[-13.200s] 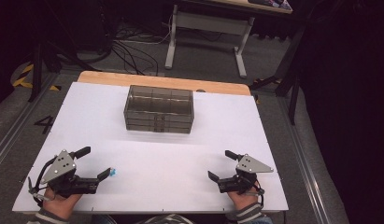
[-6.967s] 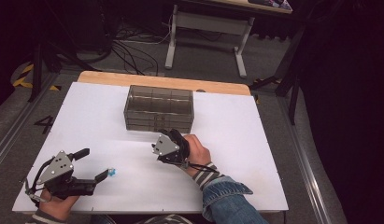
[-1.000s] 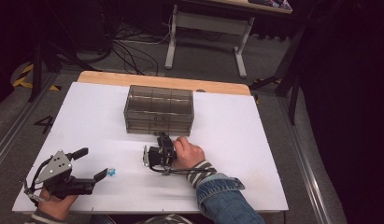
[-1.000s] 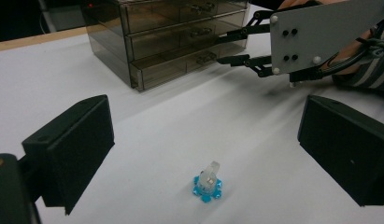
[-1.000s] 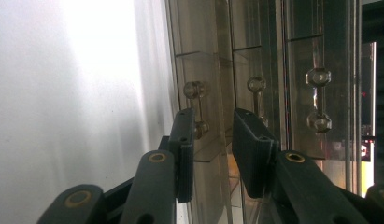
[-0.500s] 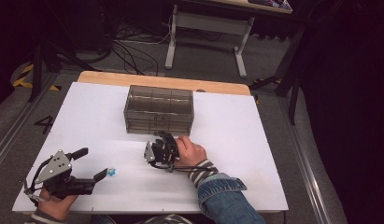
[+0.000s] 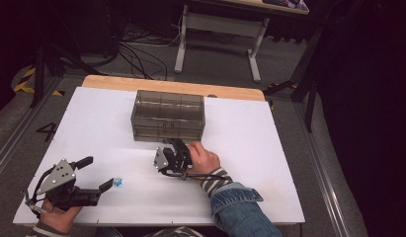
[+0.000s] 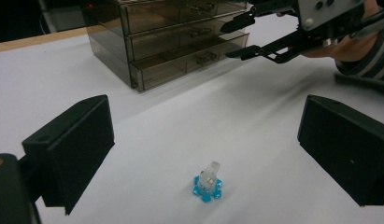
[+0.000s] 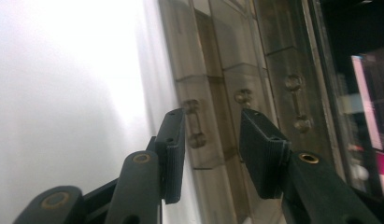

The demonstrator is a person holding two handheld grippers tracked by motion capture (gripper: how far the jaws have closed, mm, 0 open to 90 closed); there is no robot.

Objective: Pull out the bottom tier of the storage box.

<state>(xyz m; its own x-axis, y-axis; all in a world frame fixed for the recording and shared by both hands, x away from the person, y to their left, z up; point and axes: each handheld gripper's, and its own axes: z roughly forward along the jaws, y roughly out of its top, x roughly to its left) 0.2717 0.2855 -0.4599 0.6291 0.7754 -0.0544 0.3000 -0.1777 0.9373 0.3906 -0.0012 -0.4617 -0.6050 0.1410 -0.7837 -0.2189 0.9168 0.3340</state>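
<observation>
On tabletop: a white tabletop (image 7: 250, 143) carries a smoky see-through drawer box (image 7: 168, 114) and a small blue toy (image 7: 118, 183).
Drawer box: stands toward the far middle of the tabletop, front facing the person; three rows of drawers with small knob handles show in the left gripper view (image 8: 171, 39).
Blue toy: a small blue star-shaped base with a pale, clear piece standing on it (image 8: 208, 182); it lies on the bare white surface near the front left, well apart from the drawer box.
Left gripper: rests at the front left corner (image 7: 98, 175), held by the left hand (image 7: 56, 212) at the tabletop edge.
Left fingers: spread wide apart (image 8: 77, 140), gripping nothing; in the left gripper view the toy sits between them and a little ahead, touching neither.
Right gripper: sits just in front of the drawer box, near its middle (image 7: 172, 150), held by the right hand (image 7: 203, 160); the sleeve is striped at the cuff under blue denim (image 7: 240, 210).
Right fingers: partly apart (image 9: 173, 154), gripping nothing; in the right gripper view, turned sideways, they point at the drawer front (image 9: 236, 93), with a knob handle (image 9: 194, 123) seen in the gap between them. Whether they touch the handle cannot be told.
</observation>
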